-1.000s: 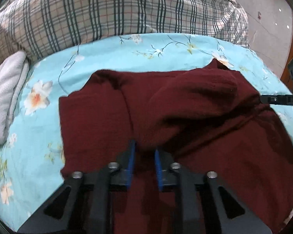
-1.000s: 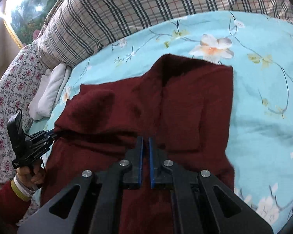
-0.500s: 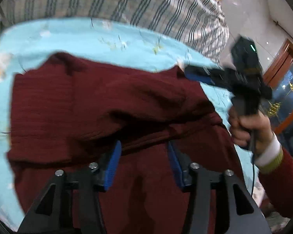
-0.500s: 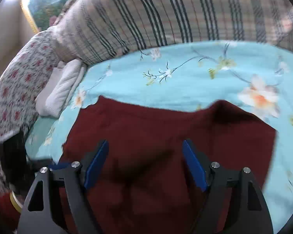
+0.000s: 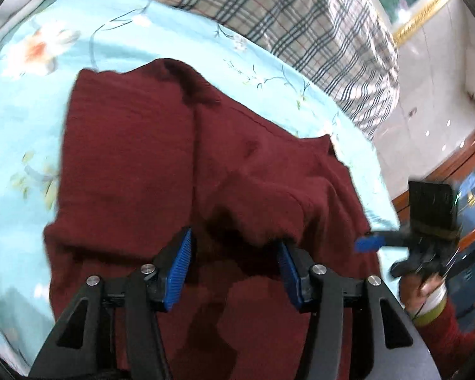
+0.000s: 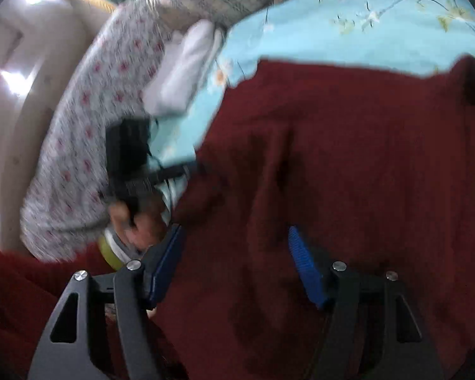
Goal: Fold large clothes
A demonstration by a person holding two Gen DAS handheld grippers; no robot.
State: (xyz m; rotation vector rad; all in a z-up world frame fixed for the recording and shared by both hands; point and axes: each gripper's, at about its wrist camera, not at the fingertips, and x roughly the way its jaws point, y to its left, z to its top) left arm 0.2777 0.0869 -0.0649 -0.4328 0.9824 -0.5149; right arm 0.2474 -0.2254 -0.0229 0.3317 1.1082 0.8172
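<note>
Left claw (image 5: 234, 262) and right claw (image 6: 234, 262) both gape, empty, low in frame over the maroon sweater (image 5: 148, 164) spread mid-frame on the floral bed (image 5: 19, 101). Its bunched folded layer could slip if pinched shallowly.

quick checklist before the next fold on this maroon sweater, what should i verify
1. Left gripper open, holding nothing: ok.
2. Right gripper open, holding nothing: ok.
3. Maroon sweater lies on the floral sheet: ok.
4. Sweater flat, no bunching: not ok, a raised fold sits by the left gripper.
5. Near hem of the sweater in view: cannot tell, the grippers hide it.
</note>
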